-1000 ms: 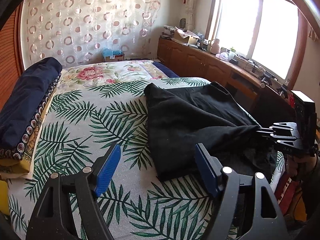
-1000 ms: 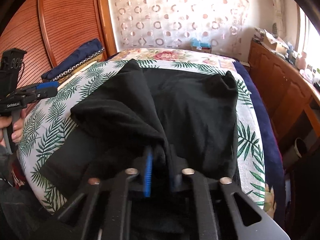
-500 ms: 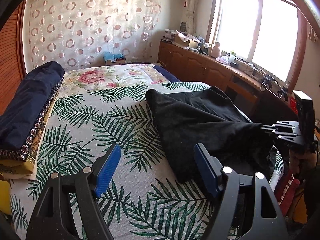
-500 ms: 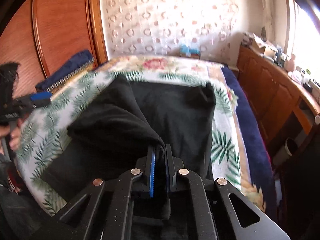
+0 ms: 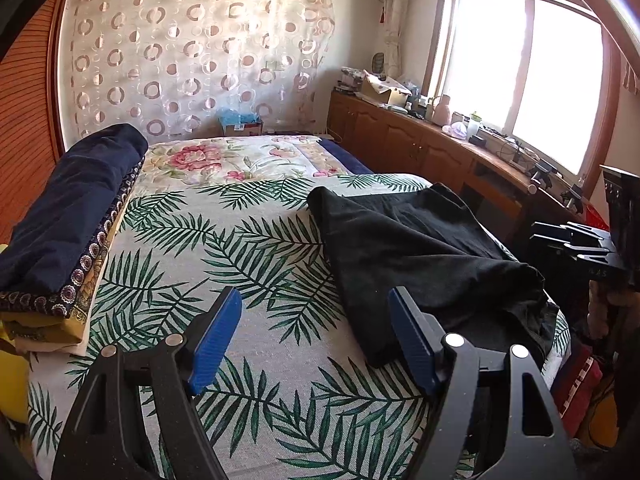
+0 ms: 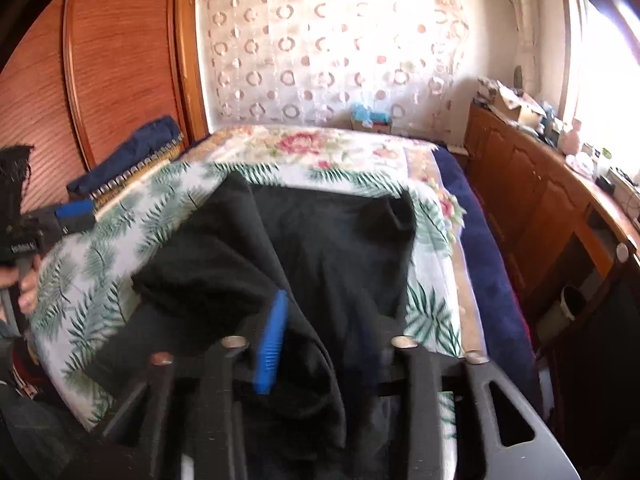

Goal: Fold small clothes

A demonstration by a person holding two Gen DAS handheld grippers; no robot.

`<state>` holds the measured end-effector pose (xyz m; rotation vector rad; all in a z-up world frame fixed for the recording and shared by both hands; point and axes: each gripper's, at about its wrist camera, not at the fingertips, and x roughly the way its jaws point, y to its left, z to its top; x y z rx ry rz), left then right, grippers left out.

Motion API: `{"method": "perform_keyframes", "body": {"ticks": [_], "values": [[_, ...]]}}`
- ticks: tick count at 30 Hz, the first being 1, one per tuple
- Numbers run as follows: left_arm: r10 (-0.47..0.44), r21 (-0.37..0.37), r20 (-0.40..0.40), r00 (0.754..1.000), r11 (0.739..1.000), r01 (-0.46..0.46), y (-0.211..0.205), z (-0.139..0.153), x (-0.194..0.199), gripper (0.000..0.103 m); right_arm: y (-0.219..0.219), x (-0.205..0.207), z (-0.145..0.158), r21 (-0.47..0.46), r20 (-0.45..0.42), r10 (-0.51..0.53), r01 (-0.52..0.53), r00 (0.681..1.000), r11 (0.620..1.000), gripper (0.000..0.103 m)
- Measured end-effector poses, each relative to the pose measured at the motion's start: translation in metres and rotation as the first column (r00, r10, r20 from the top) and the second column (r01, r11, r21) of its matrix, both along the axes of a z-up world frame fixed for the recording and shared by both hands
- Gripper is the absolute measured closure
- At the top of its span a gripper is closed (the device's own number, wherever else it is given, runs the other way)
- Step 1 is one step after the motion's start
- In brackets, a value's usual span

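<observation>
A bedroom bed (image 5: 224, 264) spread with a palm-leaf cover fills both views, a floral quilt (image 5: 224, 158) at its far end, a circle-patterned sheer curtain (image 5: 192, 60) behind it and a long wooden cabinet (image 5: 420, 148) running under the bright window (image 5: 528, 92). Folded navy bedding (image 5: 76, 208) is stacked along the bed's left edge, beside a reddish slatted wardrobe (image 6: 100, 72). A black garment (image 5: 412, 248) lies rumpled on the right half of the cover, one layer lifted over another.

The left gripper (image 5: 316, 336) hangs wide open above the near end of the bed, its blue pads well apart and holding nothing — the right pad sits just beside the garment's near corner. The right gripper (image 6: 320, 344), seen from its own camera, has its fingers parted, with black cloth draped between them and over the blue pad (image 6: 272, 344); the blur leaves any contact unclear.

Only the left camera shows the right gripper from outside, at the bed's right edge. Only the right camera shows the person's hand (image 6: 24, 284) on the left tool.
</observation>
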<state>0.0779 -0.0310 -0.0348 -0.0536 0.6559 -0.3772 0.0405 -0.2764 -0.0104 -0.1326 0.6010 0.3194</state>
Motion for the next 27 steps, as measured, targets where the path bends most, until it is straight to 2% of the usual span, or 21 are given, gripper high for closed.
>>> {"method": "perform_keyframes", "body": {"ticks": [6,13,23,27], "values": [[0.028,-0.01,0.009,1.0,1.0,-0.028,0.012,0.003,-0.001,0.027,0.05,0.018,-0.005,-0.021,-0.021,0.145,-0.145,0.989,0.989,0.055],[0.052,-0.017,0.021,0.998,0.999,-0.052,0.024,0.006,-0.004,0.027,0.111,0.045,-0.022,-0.035,-0.085,0.309,-0.313,0.947,0.949,0.055],[0.078,-0.026,0.009,0.997,0.997,-0.078,0.039,0.0,-0.003,0.027,0.156,0.075,-0.053,-0.059,-0.202,0.418,-0.436,0.886,0.898,0.055],[0.083,-0.026,0.01,0.996,0.996,-0.083,0.043,0.001,-0.004,0.027,0.171,0.076,-0.062,-0.081,-0.217,0.437,-0.462,0.873,0.883,0.055]]}}
